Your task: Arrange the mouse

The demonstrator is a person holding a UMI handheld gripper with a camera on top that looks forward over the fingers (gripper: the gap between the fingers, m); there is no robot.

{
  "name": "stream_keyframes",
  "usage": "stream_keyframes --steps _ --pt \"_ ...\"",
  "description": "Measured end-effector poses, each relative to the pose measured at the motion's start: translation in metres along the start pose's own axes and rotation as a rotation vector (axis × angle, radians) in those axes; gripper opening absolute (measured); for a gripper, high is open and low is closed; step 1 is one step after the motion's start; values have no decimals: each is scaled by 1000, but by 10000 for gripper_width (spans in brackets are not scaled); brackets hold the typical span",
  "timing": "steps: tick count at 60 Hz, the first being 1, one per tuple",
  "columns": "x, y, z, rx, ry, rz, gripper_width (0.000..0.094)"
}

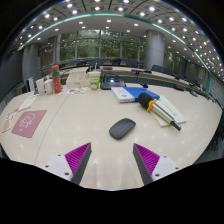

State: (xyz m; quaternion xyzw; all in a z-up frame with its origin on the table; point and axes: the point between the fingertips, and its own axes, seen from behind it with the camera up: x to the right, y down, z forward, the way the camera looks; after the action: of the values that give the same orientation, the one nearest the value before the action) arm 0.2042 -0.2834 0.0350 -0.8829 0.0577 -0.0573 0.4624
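Observation:
A dark grey computer mouse (122, 128) lies on the pale table (70, 125), just ahead of my fingers and about midway between them. My gripper (112, 160) is open and empty, its two fingers spread wide with magenta pads (77, 156) showing on the inner faces. The mouse is beyond the fingertips and nothing touches it.
A pink mat (28, 123) lies to the left. A white and blue book or box (135, 94) and a rolled item with a dark end (162, 113) lie beyond the mouse to the right. Bottles and boxes (75, 80) stand at the far left back. Office desks stretch behind.

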Motion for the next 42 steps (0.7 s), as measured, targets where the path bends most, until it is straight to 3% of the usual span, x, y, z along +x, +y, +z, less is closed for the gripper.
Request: stream_keyframes --steps 12,29,36,42 --pt "20 -10 87 -57 -22 80 853" --pt "20 -41 139 -65 -46 114 835" --pt "17 -48 153 -58 -27 64 725" --pt "16 -52 161 -43 -4 16 535"
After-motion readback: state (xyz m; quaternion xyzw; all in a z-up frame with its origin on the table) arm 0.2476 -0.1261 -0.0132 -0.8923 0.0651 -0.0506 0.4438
